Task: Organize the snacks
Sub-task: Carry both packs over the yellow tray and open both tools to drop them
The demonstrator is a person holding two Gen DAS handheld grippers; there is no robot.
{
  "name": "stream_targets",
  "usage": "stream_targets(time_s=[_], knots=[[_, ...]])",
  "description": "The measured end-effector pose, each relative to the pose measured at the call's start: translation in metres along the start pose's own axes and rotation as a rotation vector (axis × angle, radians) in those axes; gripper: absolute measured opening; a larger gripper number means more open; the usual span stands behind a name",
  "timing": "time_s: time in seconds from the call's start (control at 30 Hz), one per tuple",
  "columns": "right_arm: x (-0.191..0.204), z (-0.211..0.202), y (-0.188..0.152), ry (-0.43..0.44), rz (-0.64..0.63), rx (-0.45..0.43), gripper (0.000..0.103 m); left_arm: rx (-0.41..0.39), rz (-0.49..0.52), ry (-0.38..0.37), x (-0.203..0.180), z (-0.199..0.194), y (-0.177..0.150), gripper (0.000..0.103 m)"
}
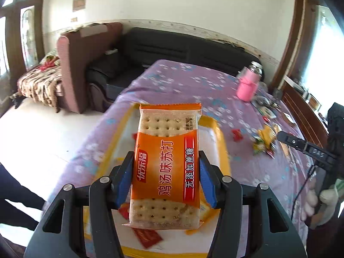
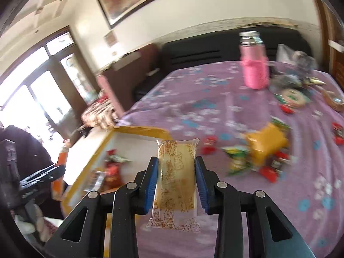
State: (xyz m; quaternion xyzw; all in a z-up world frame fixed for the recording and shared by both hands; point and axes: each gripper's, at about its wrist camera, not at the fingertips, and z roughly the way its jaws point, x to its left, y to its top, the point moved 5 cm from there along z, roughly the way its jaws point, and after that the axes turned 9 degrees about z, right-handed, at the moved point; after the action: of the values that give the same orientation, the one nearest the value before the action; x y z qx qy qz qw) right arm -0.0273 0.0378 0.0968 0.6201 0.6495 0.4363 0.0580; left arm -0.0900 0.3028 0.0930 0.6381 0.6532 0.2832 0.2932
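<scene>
Left wrist | purple tablecloth (image 1: 182,81), black sofa (image 1: 172,47) | fingers grasp cracker pack (image 1: 166,165), cake packet (image 2: 177,182)

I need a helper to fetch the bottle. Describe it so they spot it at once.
On the table with the purple flowered cloth, look to the far end, near the black sofa. The bottle stands upright there: pink body, shiny silver cap, far taller than the flat snack wrappers.
</scene>
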Motion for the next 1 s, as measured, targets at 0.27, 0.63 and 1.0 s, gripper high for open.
stream_targets(time_s=[0.27,0.63,1.0], knots=[[0.074,0.071,-0.011,0.088,-0.033,0.177,0.034,0.095,-0.035,0.024,0.026,0.047,-0.010,0.055],[0.091,0.152,-0.063,0.045,-0.058,0.340,0.034,0.221,-0.063,0.027,0.028,0.099,-0.040,0.055],[0.092,0.160,-0.063,0.024,-0.085,0.328,0.040,0.196,-0.070,0.031,0.026,0.088,-0.036,0.056]])
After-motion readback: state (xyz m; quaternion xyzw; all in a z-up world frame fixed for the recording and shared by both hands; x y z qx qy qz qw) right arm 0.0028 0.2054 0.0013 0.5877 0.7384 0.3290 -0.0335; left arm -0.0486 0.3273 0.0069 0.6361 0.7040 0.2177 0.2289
